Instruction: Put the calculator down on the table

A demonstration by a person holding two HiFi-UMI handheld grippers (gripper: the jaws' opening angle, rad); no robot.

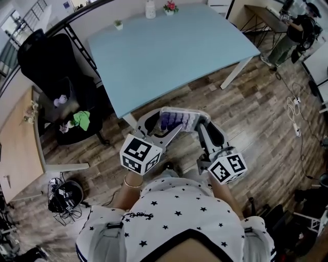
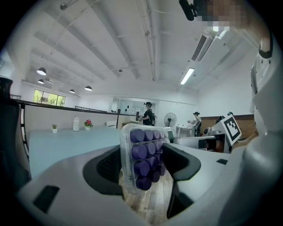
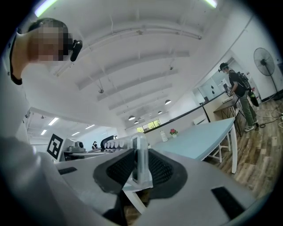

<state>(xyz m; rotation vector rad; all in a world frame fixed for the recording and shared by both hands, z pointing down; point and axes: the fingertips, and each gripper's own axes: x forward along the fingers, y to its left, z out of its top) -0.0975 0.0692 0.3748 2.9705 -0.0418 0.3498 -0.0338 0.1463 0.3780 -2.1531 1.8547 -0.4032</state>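
The calculator [image 1: 178,120] is a clear case with rows of round purple keys. It hangs over the wooden floor [image 1: 256,117], short of the near edge of the blue table [image 1: 174,51]. Its long axis runs from claw to claw, keys facing up. The left gripper [image 1: 158,124], jaws spread wide, clamps one end across its width. The right gripper [image 1: 203,124], jaws nearly together, pinches the other end by its thin edge. Far beyond both claws, a small pot [image 1: 118,24] holds a green plant and another pot [image 1: 170,7] red flowers.
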